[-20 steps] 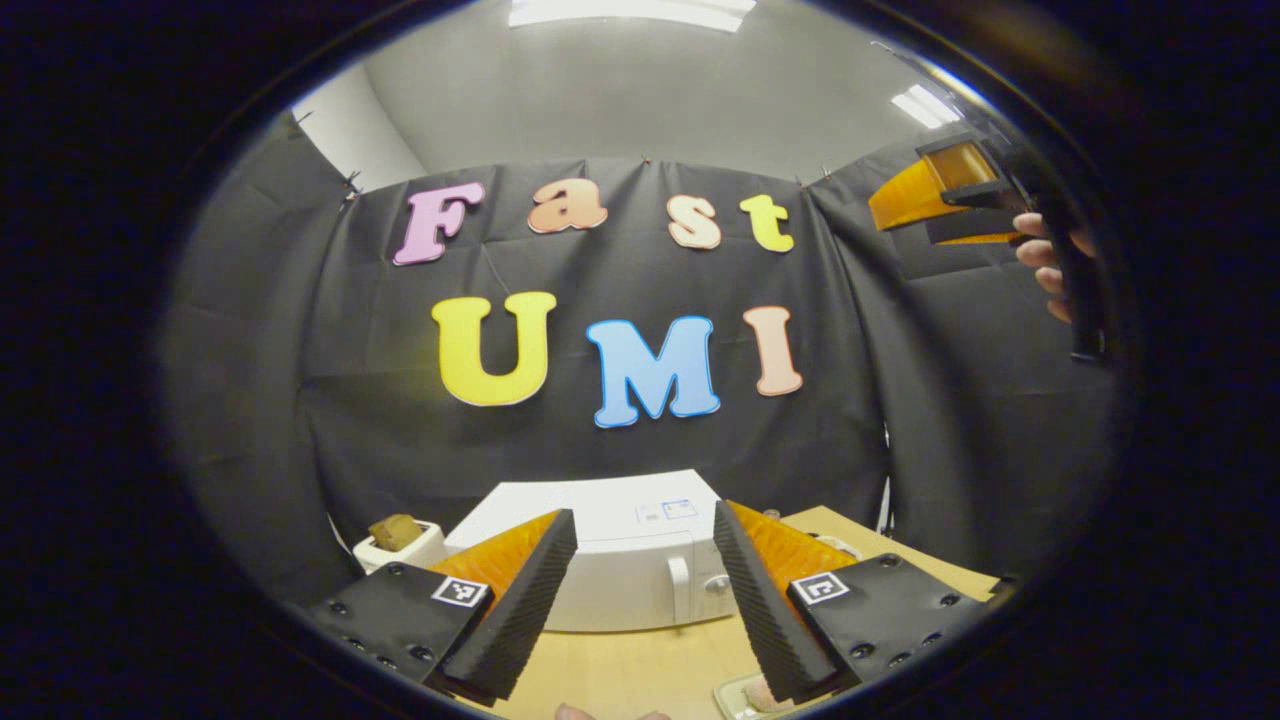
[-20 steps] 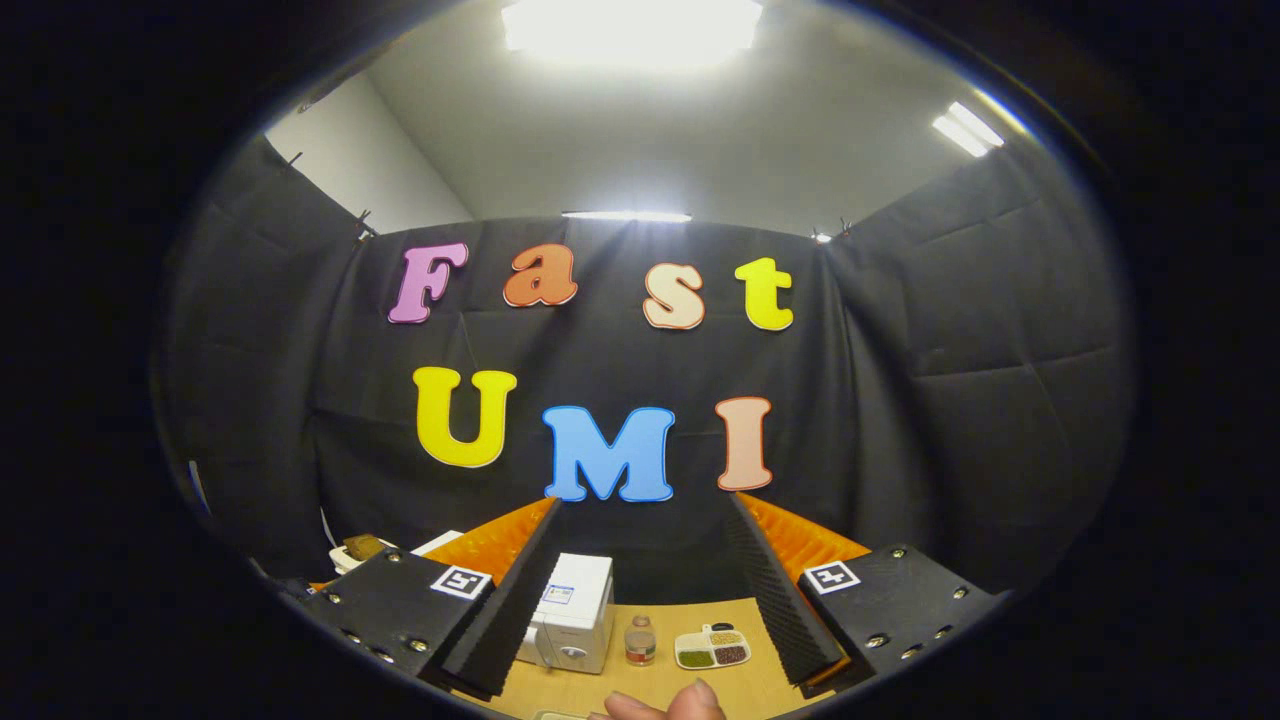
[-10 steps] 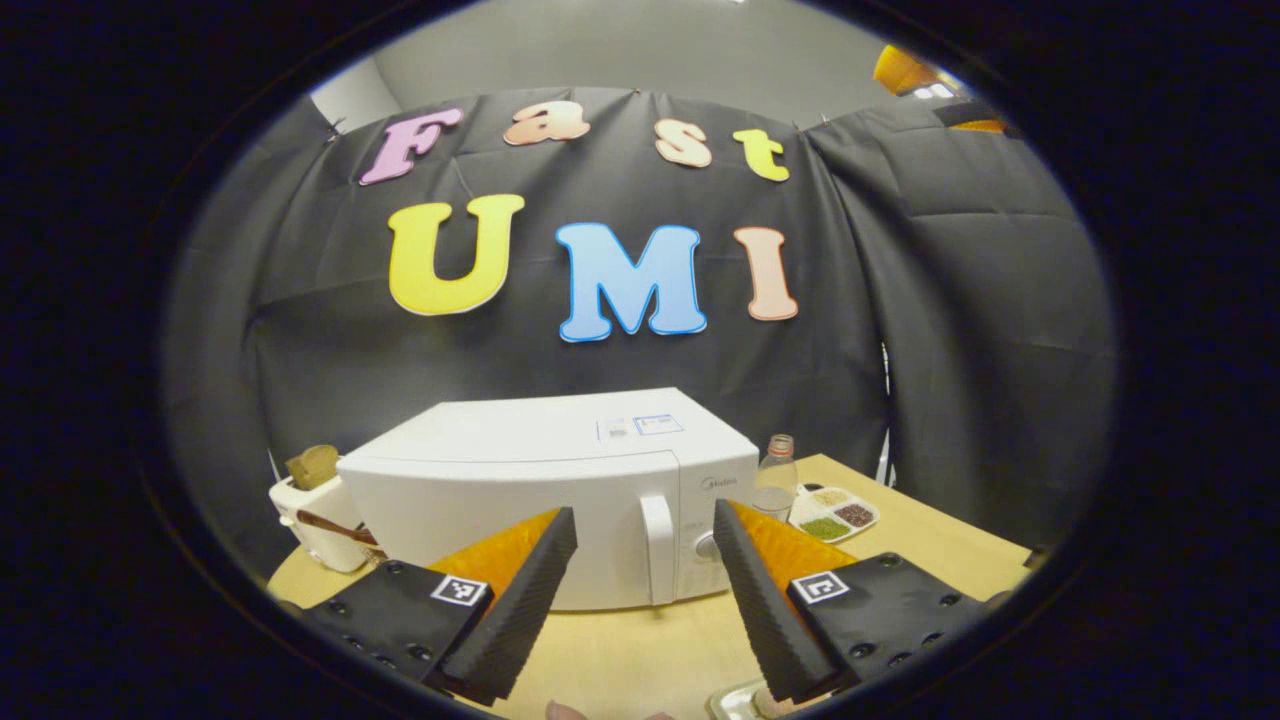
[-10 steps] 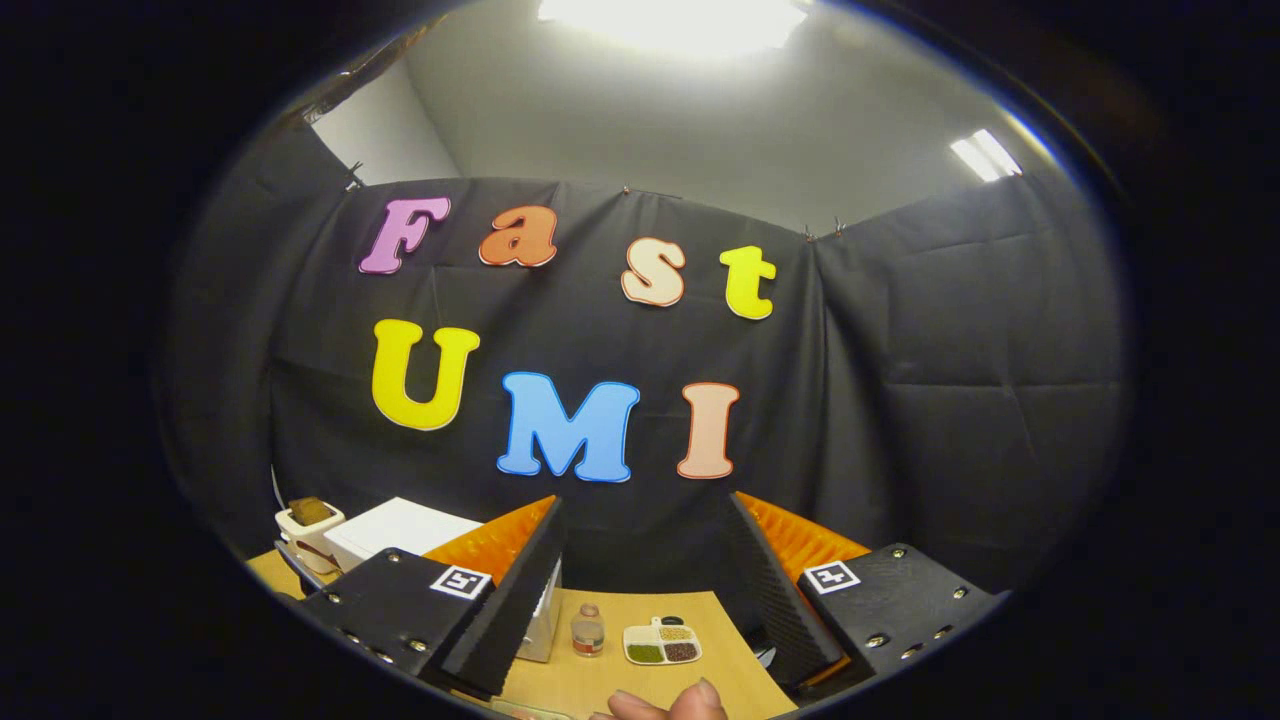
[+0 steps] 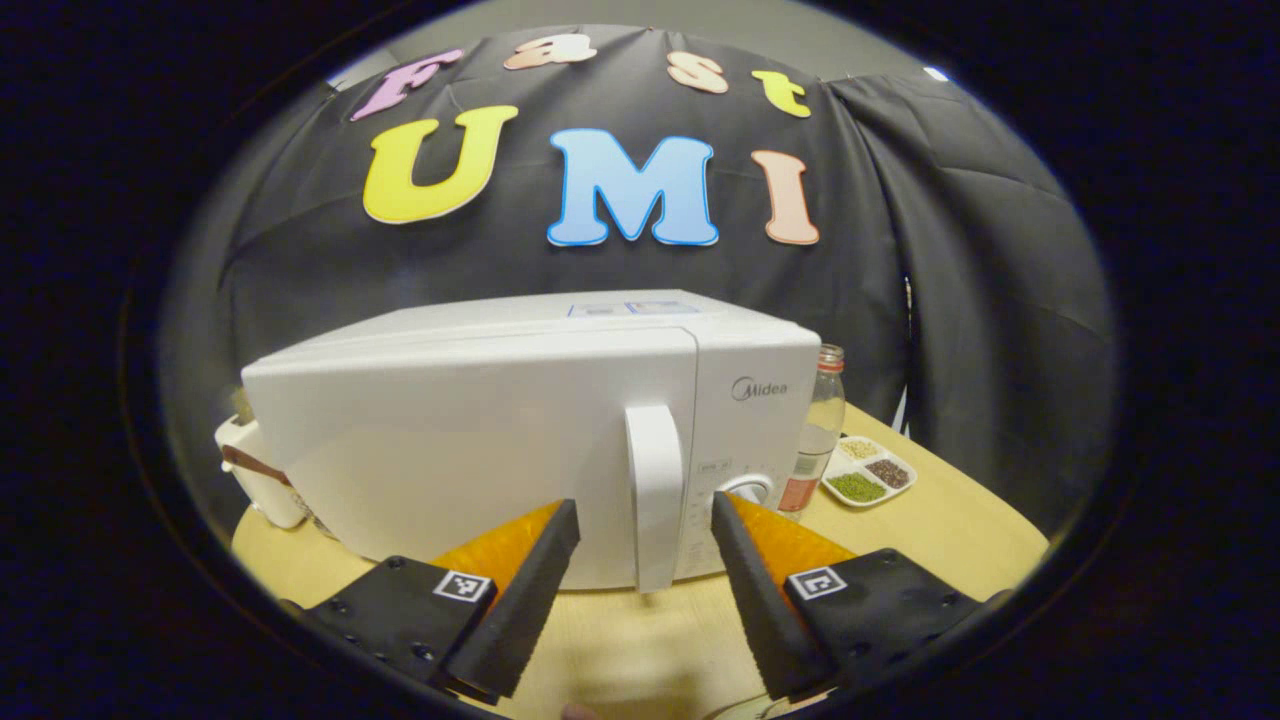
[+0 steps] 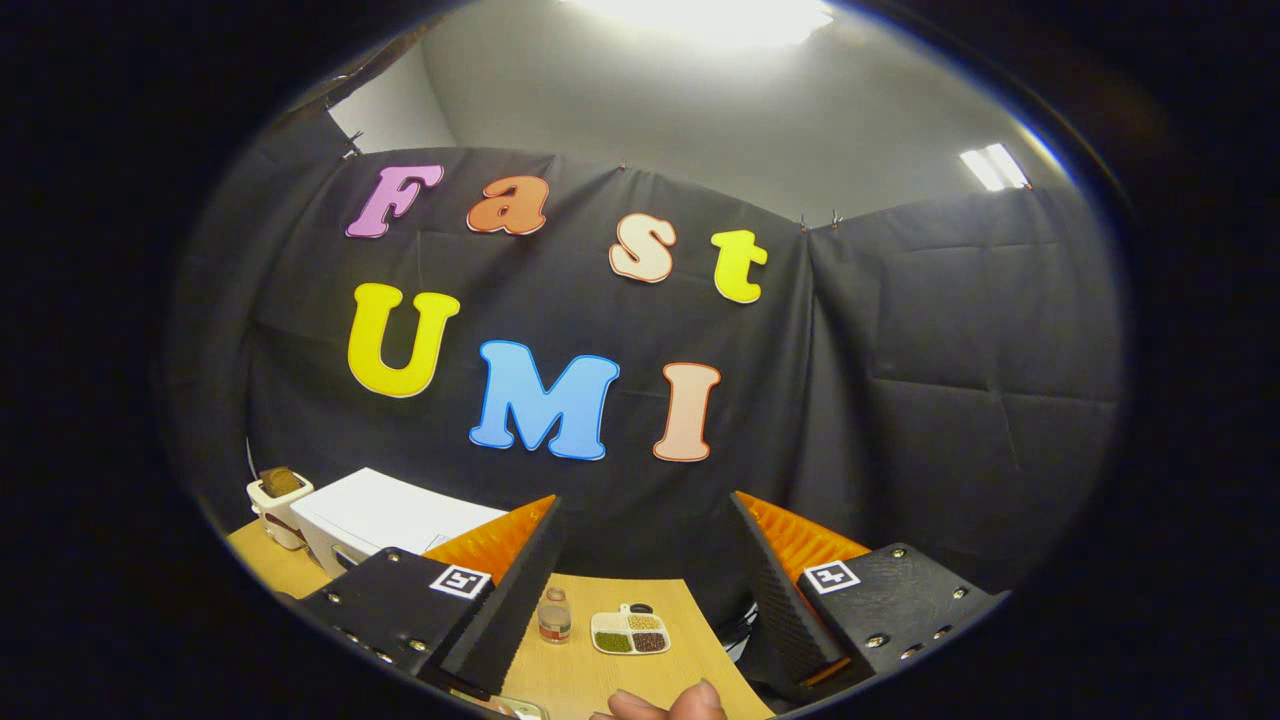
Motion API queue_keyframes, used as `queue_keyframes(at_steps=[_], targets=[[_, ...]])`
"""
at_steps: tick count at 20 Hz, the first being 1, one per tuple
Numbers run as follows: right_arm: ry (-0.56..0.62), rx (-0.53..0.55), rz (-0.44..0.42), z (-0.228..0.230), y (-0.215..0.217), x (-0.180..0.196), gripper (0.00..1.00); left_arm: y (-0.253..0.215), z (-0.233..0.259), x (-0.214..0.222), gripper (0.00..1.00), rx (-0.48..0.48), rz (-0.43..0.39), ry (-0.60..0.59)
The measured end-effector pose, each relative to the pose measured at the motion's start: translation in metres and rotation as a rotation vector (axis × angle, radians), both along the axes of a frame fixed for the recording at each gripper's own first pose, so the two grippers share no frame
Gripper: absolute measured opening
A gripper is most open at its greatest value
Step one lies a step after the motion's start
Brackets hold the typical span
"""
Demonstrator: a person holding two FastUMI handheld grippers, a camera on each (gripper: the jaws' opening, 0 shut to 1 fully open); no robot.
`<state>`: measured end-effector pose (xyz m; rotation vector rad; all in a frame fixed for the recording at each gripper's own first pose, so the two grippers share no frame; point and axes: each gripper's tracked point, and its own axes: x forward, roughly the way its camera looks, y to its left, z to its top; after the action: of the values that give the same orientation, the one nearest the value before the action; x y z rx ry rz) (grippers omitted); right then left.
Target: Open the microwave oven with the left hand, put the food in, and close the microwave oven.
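Observation:
A white microwave oven (image 5: pixel 480 430) stands shut on the wooden table (image 5: pixel 620 640), its vertical white handle (image 5: pixel 655 495) at the door's right edge. My left gripper (image 5: pixel 640 520) is open just in front of it, one finger on each side of the handle's lower part, not touching it. In the right gripper view the microwave (image 6: pixel 385 515) sits at the lower left, partly hidden behind my fingers. My right gripper (image 6: pixel 645 515) is open, held high above the table, with nothing between its fingers.
A clear bottle (image 5: pixel 815 440) and a small divided dish of grains (image 5: pixel 865 480) stand right of the microwave. A white toaster with bread (image 6: pixel 278 495) sits at its left. A fingertip (image 6: pixel 665 705) shows at the bottom of the right gripper view.
My left gripper has dropped and closed in on the microwave, whose handle now lies between the fingers. The right gripper view has swung slightly right, shifting the bottle and dish leftward.

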<state>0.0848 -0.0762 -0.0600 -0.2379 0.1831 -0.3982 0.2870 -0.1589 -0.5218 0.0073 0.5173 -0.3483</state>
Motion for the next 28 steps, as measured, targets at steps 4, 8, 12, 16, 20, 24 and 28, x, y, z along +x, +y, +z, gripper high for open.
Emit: queue_keyframes(at_steps=[4, 8, 12, 16, 20, 24, 28], targets=[[0.007, -0.006, 0.004, -0.001, 0.003, -0.003, 0.98, -0.005, -0.012, 0.009, 0.65, -0.009, -0.008, 0.012], [0.003, 0.023, 0.017, -0.001, 0.011, -0.007, 0.98, -0.01, -0.025, 0.005, 0.41, -0.057, -0.007, 0.076], [-0.014, 0.033, 0.033, 0.007, 0.019, -0.016, 0.98, -0.013, -0.023, 0.005, 0.21, -0.061, -0.012, 0.034], [-0.017, 0.061, 0.043, 0.006, 0.024, -0.031, 0.98, -0.014, -0.025, 0.004, 0.14, -0.055, -0.017, 0.035], [-0.018, 0.073, 0.045, 0.01, 0.027, -0.049, 0.98, -0.014, -0.026, 0.003, 0.14, -0.012, -0.057, 0.021], [-0.028, 0.055, 0.023, 0.017, 0.019, -0.071, 0.98, -0.013, -0.026, 0.002, 0.12, 0.0, -0.071, 0.022], [-0.04, 0.043, -0.019, 0.025, 0.008, -0.092, 0.98, -0.015, -0.026, 0.002, 0.08, 0.003, -0.097, 0.021]])
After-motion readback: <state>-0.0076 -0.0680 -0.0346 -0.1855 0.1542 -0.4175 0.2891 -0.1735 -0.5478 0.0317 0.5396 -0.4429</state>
